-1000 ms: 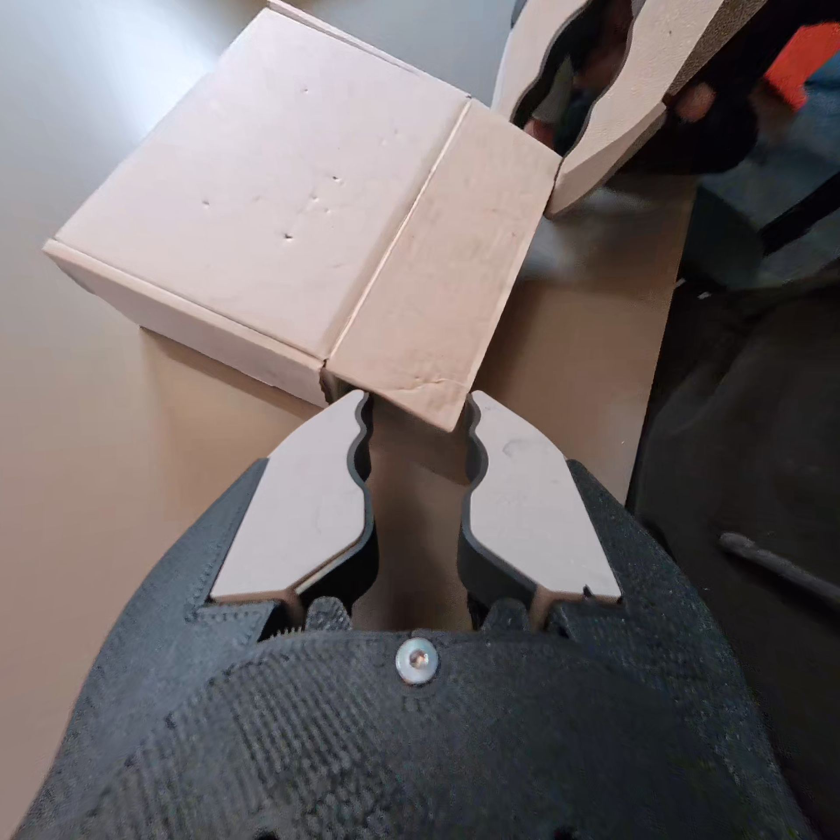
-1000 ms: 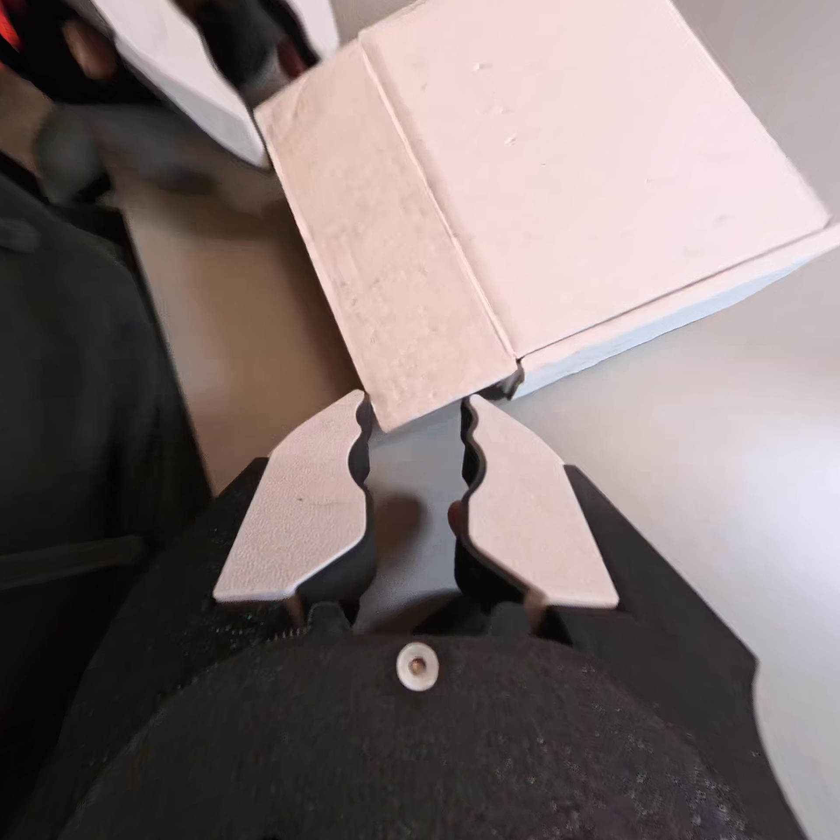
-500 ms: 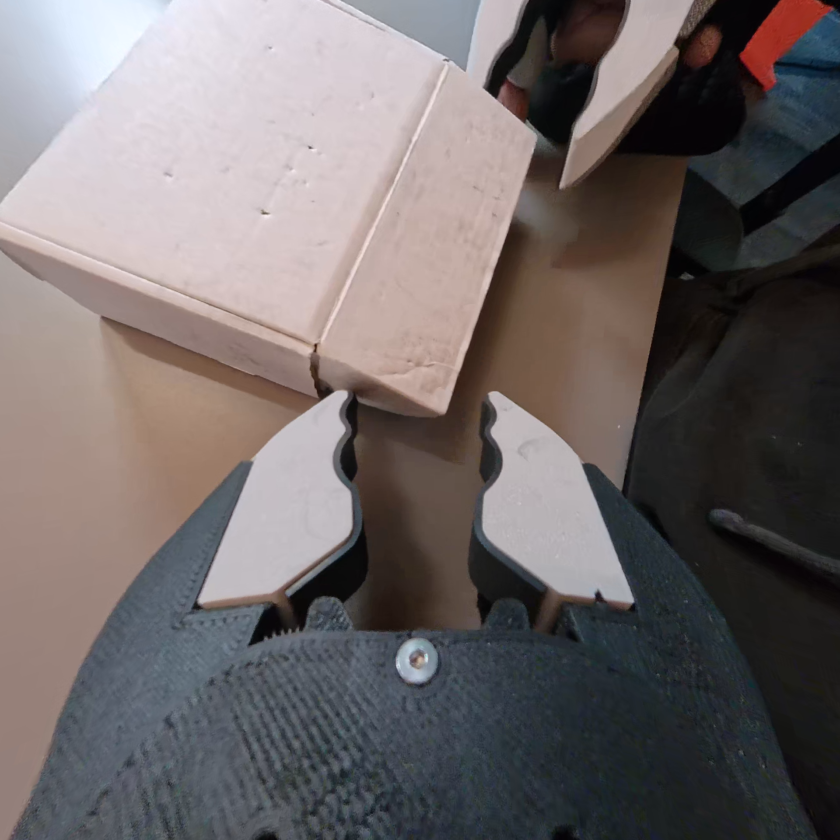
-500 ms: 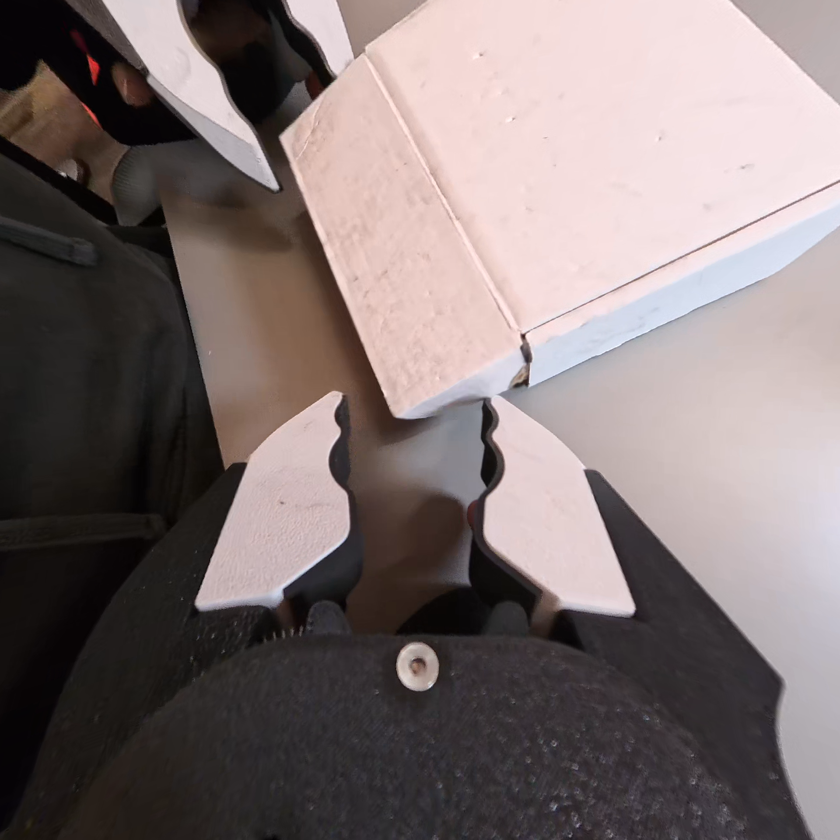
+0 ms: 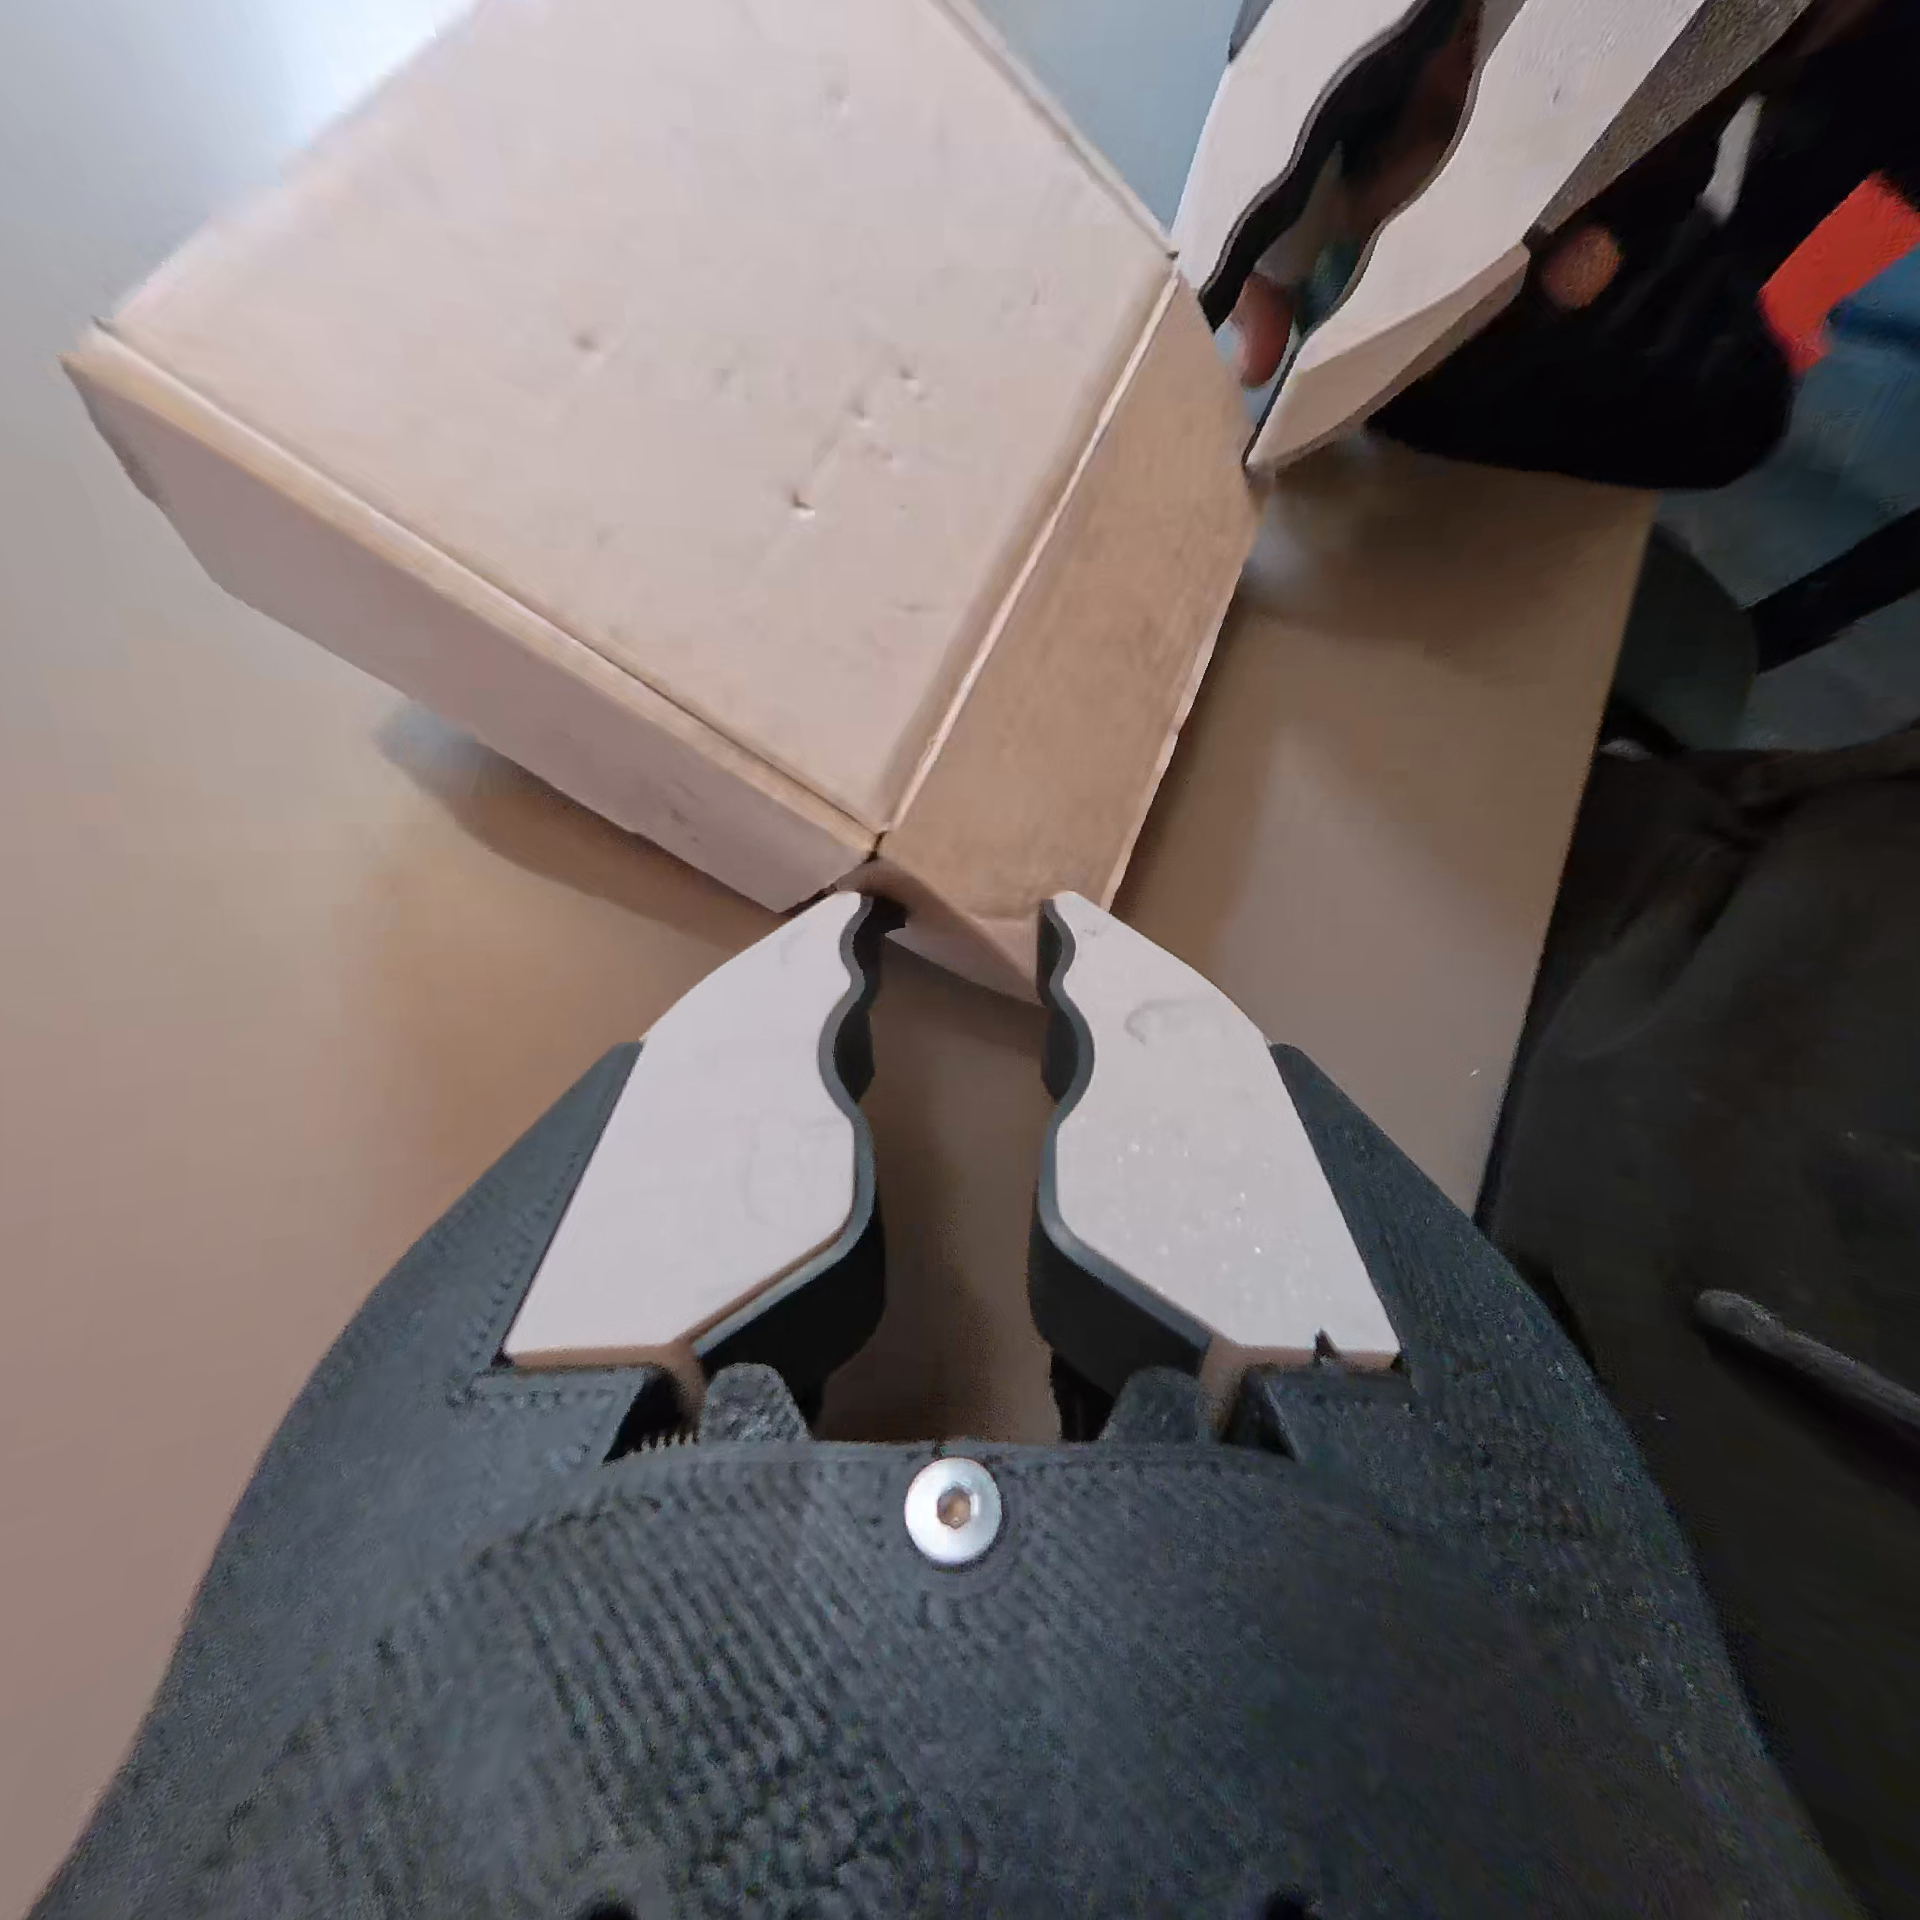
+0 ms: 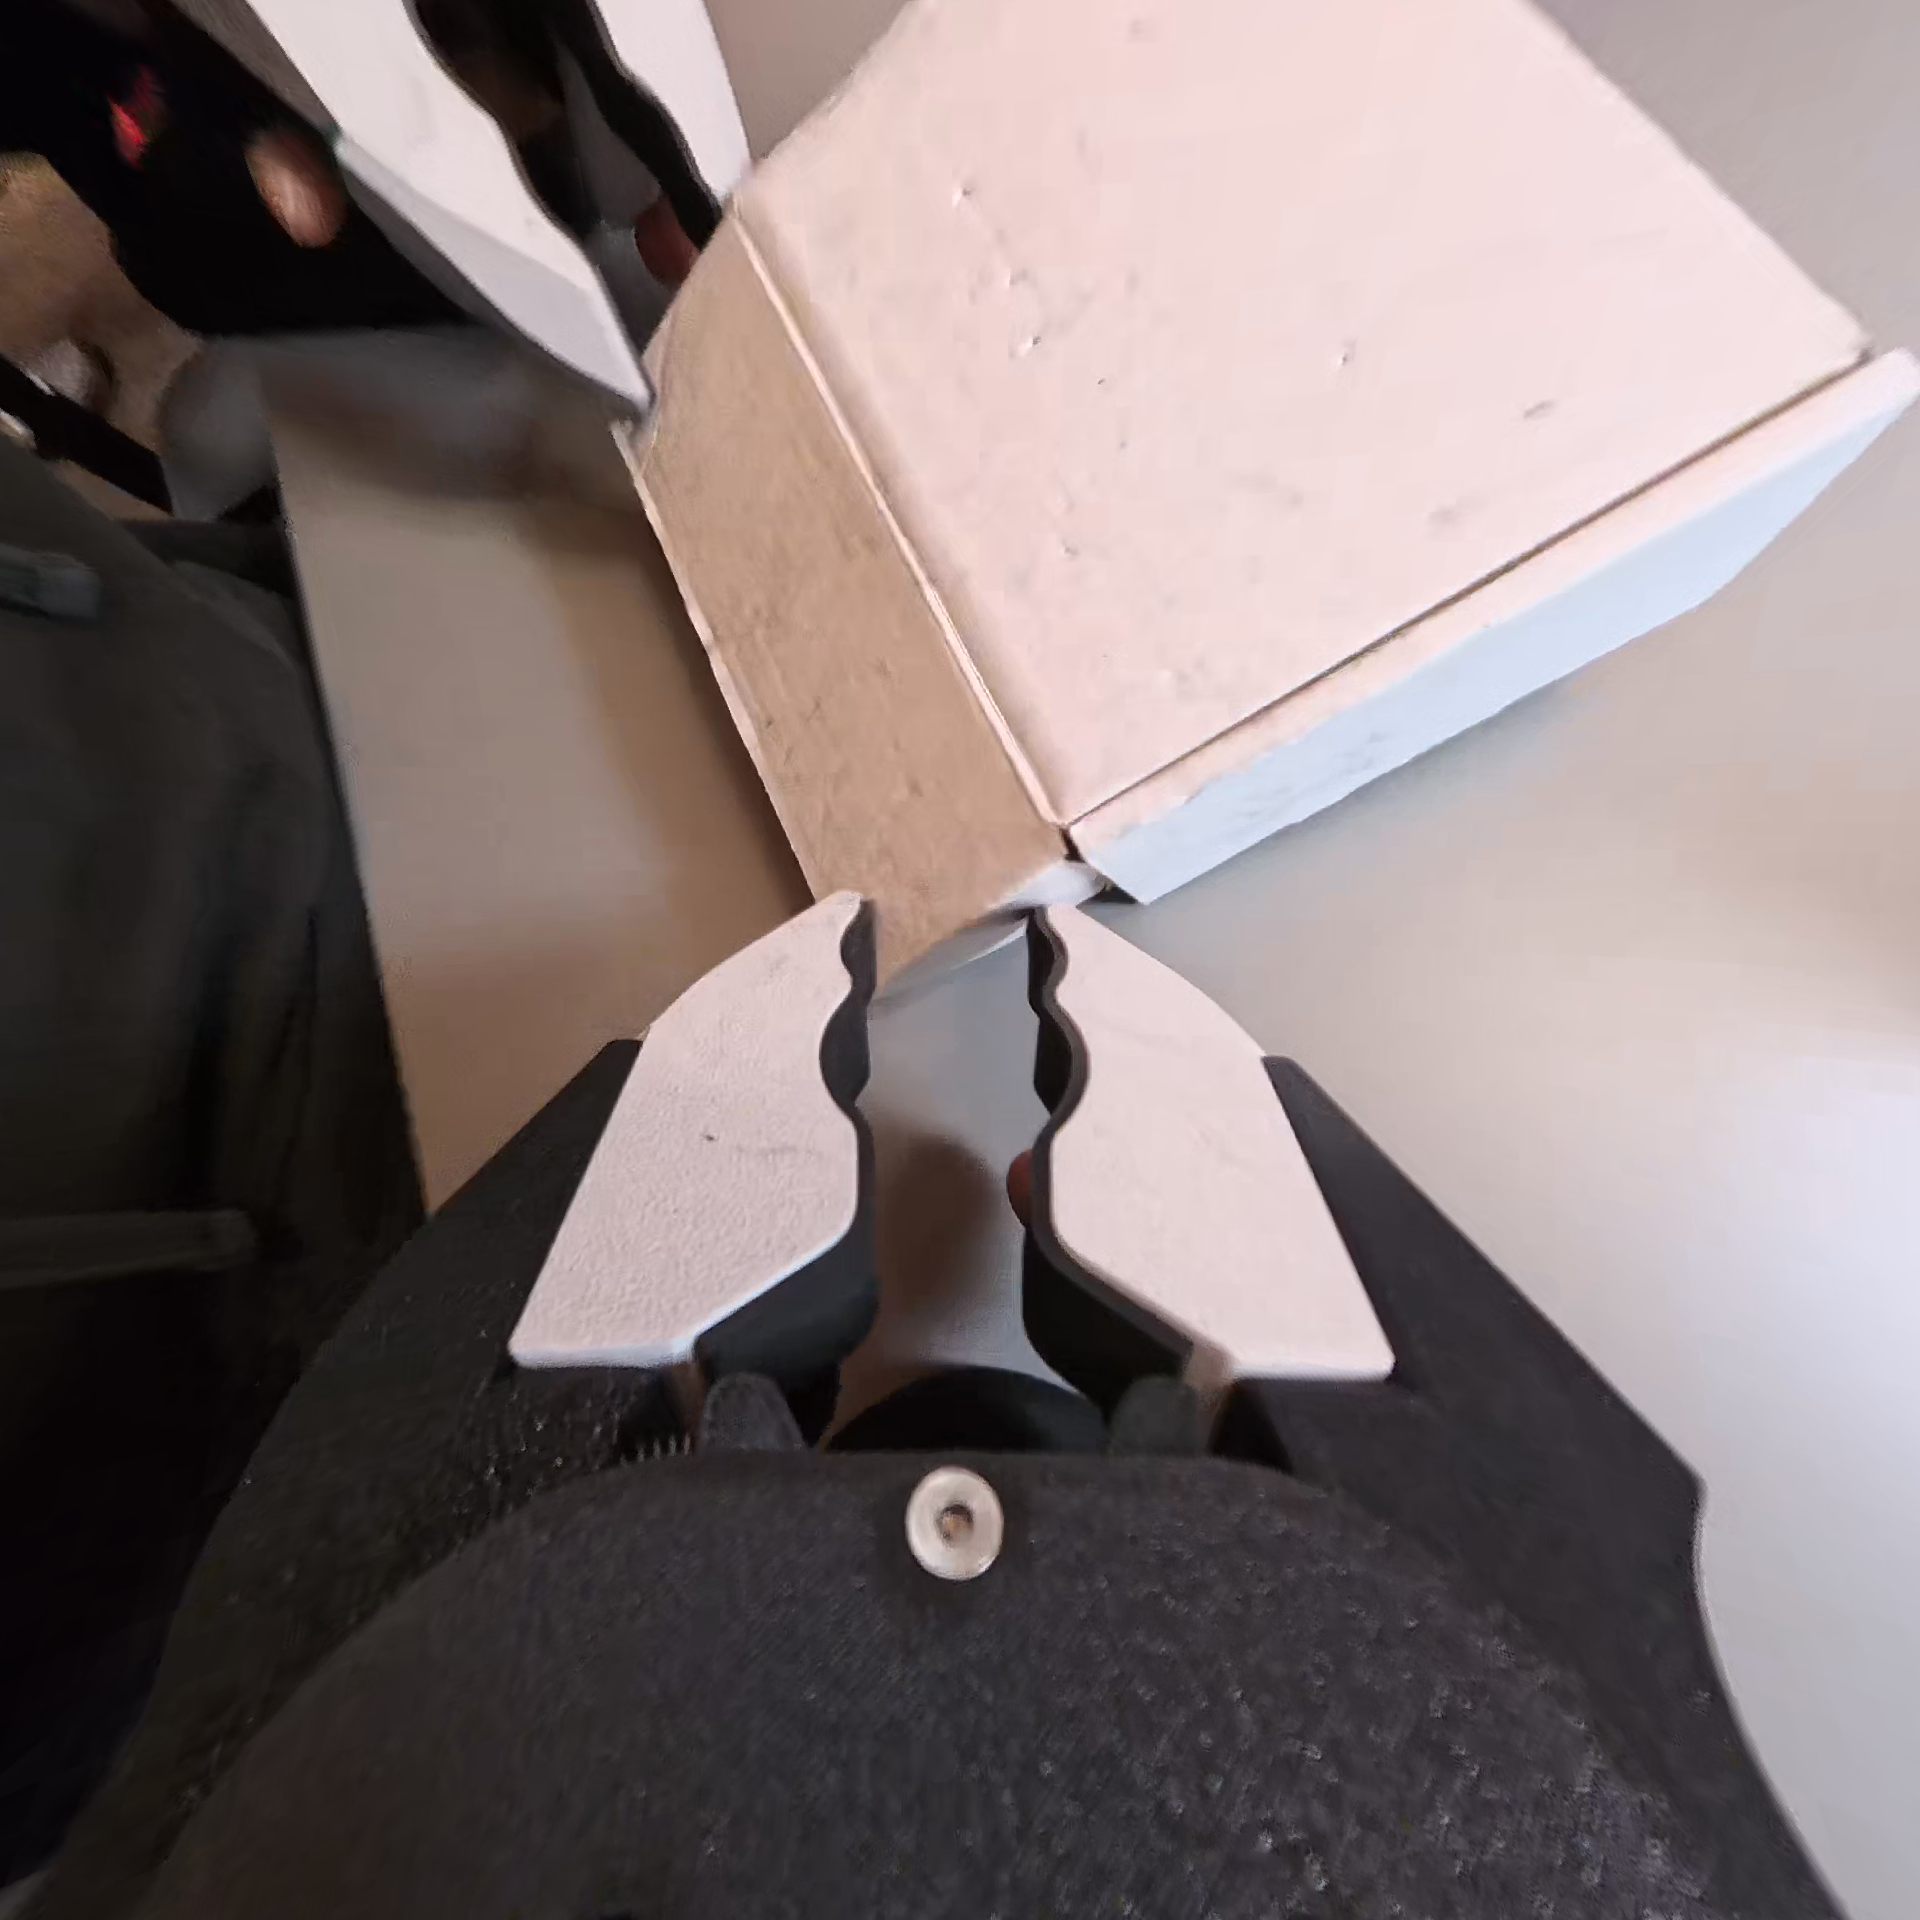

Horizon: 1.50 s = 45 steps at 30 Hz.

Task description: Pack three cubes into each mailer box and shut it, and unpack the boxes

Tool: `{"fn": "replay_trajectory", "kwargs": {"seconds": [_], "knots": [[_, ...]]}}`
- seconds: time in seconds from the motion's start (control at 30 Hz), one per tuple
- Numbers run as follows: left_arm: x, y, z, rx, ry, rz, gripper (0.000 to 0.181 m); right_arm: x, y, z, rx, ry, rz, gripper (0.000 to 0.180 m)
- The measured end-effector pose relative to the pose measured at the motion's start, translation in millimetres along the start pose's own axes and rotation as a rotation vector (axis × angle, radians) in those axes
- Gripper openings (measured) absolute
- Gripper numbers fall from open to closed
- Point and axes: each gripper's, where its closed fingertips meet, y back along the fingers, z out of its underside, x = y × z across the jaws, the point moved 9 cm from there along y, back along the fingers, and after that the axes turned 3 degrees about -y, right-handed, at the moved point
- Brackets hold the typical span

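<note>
Closed mailer box (image 5: 644,416) is resting tilted on the table (image 5: 239,1039), its front flap (image 5: 1081,665) being worked at both lower corners. Left gripper (image 5: 956,925) and right gripper (image 6: 951,920) are each bracketing a corner, jaws narrow, gripping nothing. Next: likely tucking the flap. Half a second ago, jaws gaped wider and the flap stood shallower.

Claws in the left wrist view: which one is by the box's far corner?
The right claw, at the picture's top; the left claw sits at the near corner of the box.
</note>
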Motion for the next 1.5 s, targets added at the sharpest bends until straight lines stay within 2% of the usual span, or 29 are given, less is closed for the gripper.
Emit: {"fn": "replay_trajectory", "kwargs": {"seconds": [0.03,0.13,0.5,0.63,0.7,0.83,1.0,1.1,1.27,1.5], "knots": [[1.6,-1.6,0.5,-0.023,-0.026,-0.019,0.025,-0.9,-2.1,0.8,-0.023,0.052,0.03,0.026],[2.6,-2.1,-0.8,-0.049,-0.076,-0.081,0.016,-3.9,-6.6,1.7,-0.068,0.162,0.094,0.024],[-7.1,3.9,-3.3,0.044,-0.001,-0.073,0.018,5.4,-1.2,-3.4,0.071,0.054,0.063,0.023],[-9.1,3.5,-3.3,0.033,-0.036,-0.108,0.019,5.3,-3.2,-3.2,0.062,0.092,0.096,0.022],[-11.2,6.5,-5.7,0.045,-0.053,-0.124,0.033,6.4,-0.3,-6.6,0.072,0.084,0.101,0.023],[-23.3,6.5,-8.0,0.041,-0.107,-0.177,0.061,16.5,-0.3,-10.6,0.024,0.074,0.14,0.054],[-38.1,-6.8,-10.5,0.019,-0.14,-0.031,0.08,34.4,-5.6,-16.0,0.015,0.085,0.037,0.071],[-42.3,-18.8,-9.4,-0.045,-0.228,-0.018,0.077,42.2,-13.9,-16.4,-0.012,0.191,0.009,0.07],[-44.8,-24.4,-10.0,-0.104,-0.414,-0.153,0.058,48.2,-18.5,-18.9,-0.019,0.328,0.075,0.057],[-51.4,-25.6,-7.8,-0.06,-0.41,-0.174,0.046,48.3,-19.5,-17.3,0.007,0.367,0.149,0.045]]}}
